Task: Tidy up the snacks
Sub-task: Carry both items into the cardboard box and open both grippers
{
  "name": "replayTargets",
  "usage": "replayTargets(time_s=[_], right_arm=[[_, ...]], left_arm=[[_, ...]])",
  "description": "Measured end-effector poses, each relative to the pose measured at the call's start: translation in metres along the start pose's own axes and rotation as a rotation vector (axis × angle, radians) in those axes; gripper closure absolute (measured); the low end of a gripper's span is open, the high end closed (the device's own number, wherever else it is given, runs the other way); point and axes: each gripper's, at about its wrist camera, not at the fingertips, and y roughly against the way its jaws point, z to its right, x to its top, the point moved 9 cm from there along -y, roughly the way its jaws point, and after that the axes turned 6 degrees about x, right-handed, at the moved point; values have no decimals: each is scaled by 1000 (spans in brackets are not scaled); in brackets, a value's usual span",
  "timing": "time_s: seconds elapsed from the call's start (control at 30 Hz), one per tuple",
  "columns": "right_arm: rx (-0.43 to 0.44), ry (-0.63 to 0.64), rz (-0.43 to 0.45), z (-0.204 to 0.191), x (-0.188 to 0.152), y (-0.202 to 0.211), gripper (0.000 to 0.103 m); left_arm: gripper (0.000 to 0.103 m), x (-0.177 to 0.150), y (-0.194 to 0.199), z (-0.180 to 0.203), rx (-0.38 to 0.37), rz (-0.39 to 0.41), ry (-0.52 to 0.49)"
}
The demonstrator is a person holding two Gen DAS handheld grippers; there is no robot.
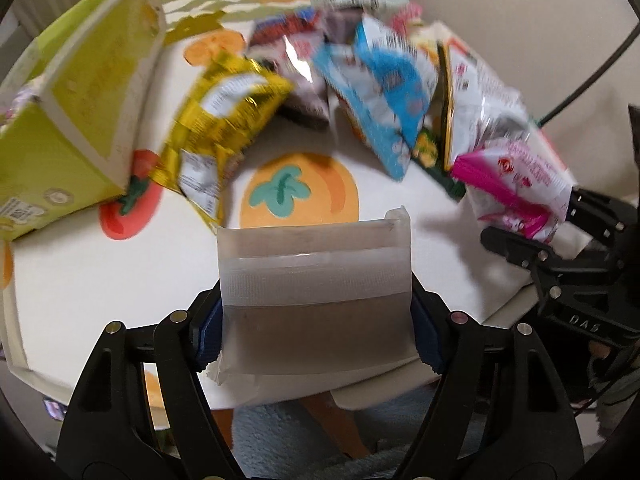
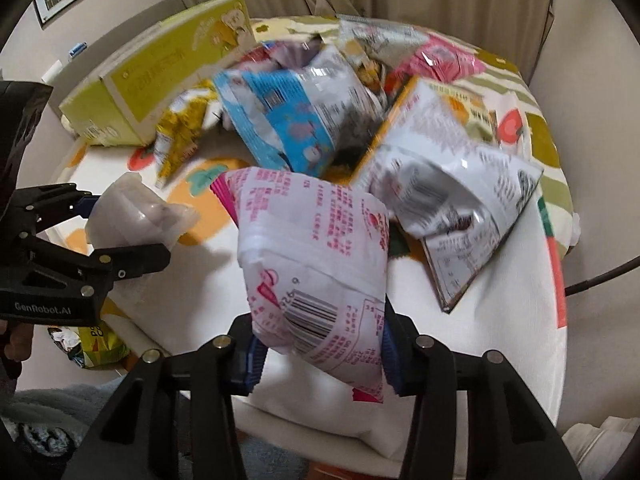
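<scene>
My left gripper (image 1: 316, 336) is shut on a translucent frosted pouch (image 1: 316, 300), held above the near edge of the fruit-print table (image 1: 120, 280). It also shows in the right wrist view (image 2: 140, 216). My right gripper (image 2: 320, 356) is shut on a pink-and-white snack bag (image 2: 316, 264), which appears at the right of the left wrist view (image 1: 516, 184). A heap of snack bags lies behind: a gold bag (image 1: 224, 120), a blue-and-white bag (image 2: 288, 120) and a white printed bag (image 2: 452, 200).
A yellow-green cardboard box (image 1: 76, 108) stands open at the table's left, also in the right wrist view (image 2: 160, 80). A yellow bag (image 2: 96, 348) lies on the floor to the left. Curtains hang behind. A cable (image 2: 600, 280) runs off the right side.
</scene>
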Motion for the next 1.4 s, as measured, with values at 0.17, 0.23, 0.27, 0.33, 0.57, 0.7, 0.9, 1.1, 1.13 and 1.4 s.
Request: replayTargets(time_s=[0.17,0.23,0.27,0.33,0.57,0.7,0.9,1.1,1.13,1.4], right_arm=[[7,21,59,-24,33,28,60],[12,29,85,-30,45,38,60],[13,37,99,-36,56,43,60],[15,54,122,-41,78,49,60],[55,116,195,-104,156,59,60],[82,131,211,-135,194,46,60],[111,130,209,-178,256,7,60],[98,82,193,-198,305,-38,60],[91,70,190,-199,311,-45,60],[50,-23,153,-199,338,-86,60]], left_arm=[[30,28,47,-34,-17,93,52],[30,40,66,-47,-13,134,69],[30,47,79,-62,-10,161,83],[30,60,95,-78,-5,191,104],[30,95,143,-164,74,266,174],[30,115,149,-227,111,268,216],[30,147,131,-295,141,257,225],[30,201,90,-339,121,226,175],[30,207,82,-341,115,217,168],[20,226,21,-356,82,117,101]])
